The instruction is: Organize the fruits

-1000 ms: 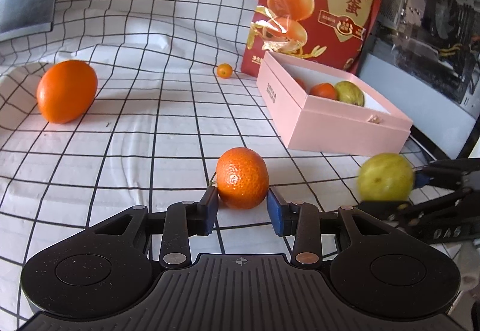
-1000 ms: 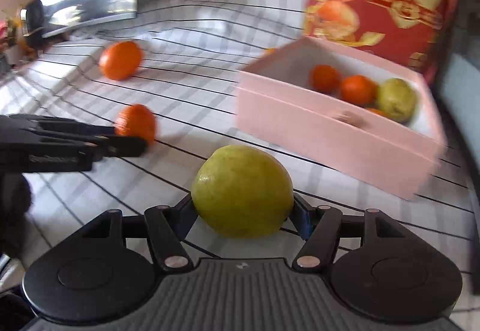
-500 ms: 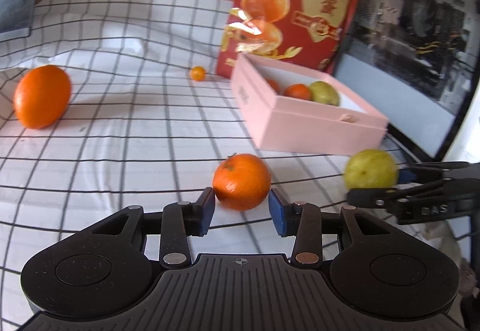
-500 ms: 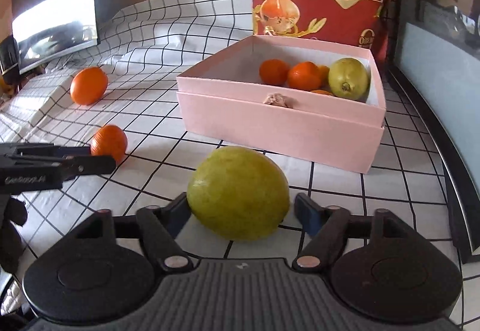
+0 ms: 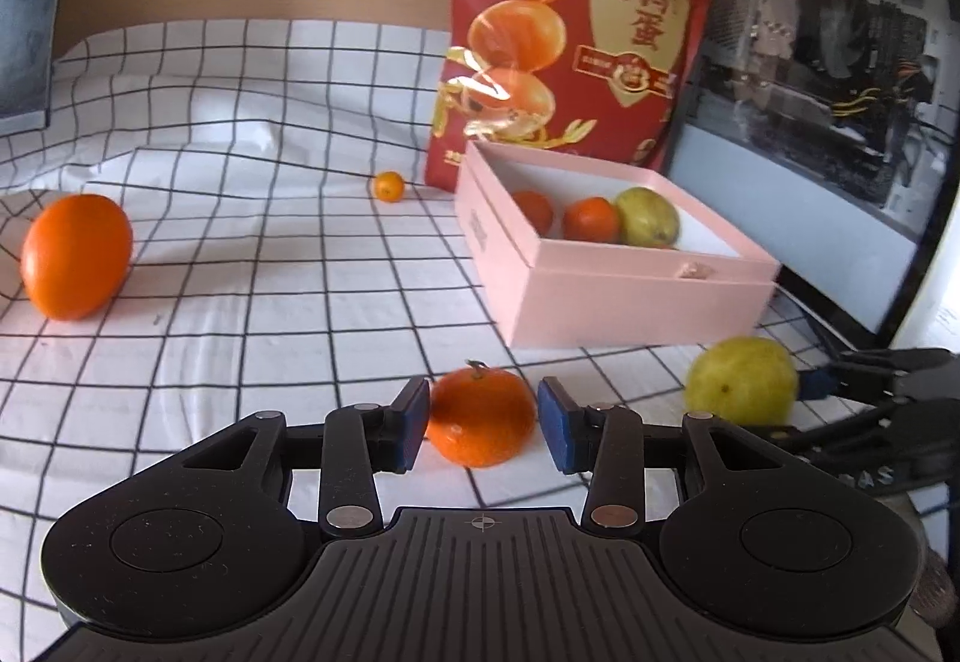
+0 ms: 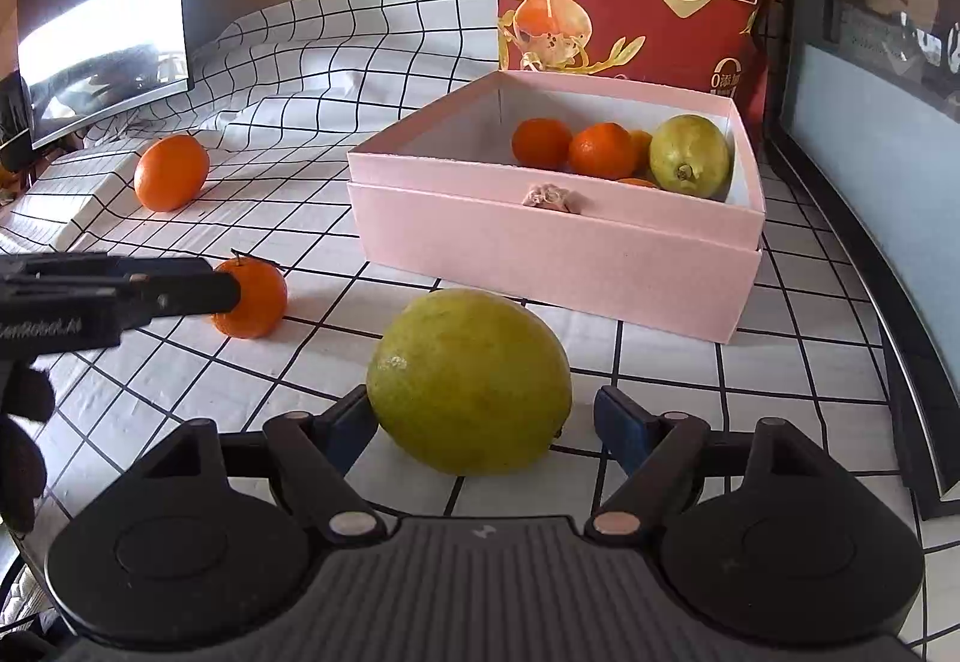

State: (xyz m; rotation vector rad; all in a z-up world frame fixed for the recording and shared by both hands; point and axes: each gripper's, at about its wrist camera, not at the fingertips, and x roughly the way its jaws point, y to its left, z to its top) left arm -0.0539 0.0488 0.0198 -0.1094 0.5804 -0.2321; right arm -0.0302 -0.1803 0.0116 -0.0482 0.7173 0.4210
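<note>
Fruits are only partly sorted at this moment. On the checked cloth (image 5: 240,302) a pink box (image 6: 540,254) is placed, in front of a red snack bag (image 5: 576,32), and several fruits are already collected in it: a few small orange ones (image 6: 602,150) and one green-yellow fruit (image 6: 690,155), all gathered at one end of the box. So a part of the work is judged as done.

Four fruits are seen outside the box. A large orange (image 5: 75,255) is lying well apart, at the far left of the cloth. A green-yellow fruit (image 6: 471,380) is resting on the cloth between the fingers of the right gripper (image 6: 480,419); the jaws are spread, with a clear gap at one pad, so it is not gripped. A mandarin (image 5: 483,416) is standing on the cloth between the pads of the left gripper (image 5: 483,425), which is also opened and not pressing on it. A very small orange fruit (image 5: 388,185) is left near the bag.

It is judged that both nearer fruits must be clamped and carried into the box, and then the other two.
</note>
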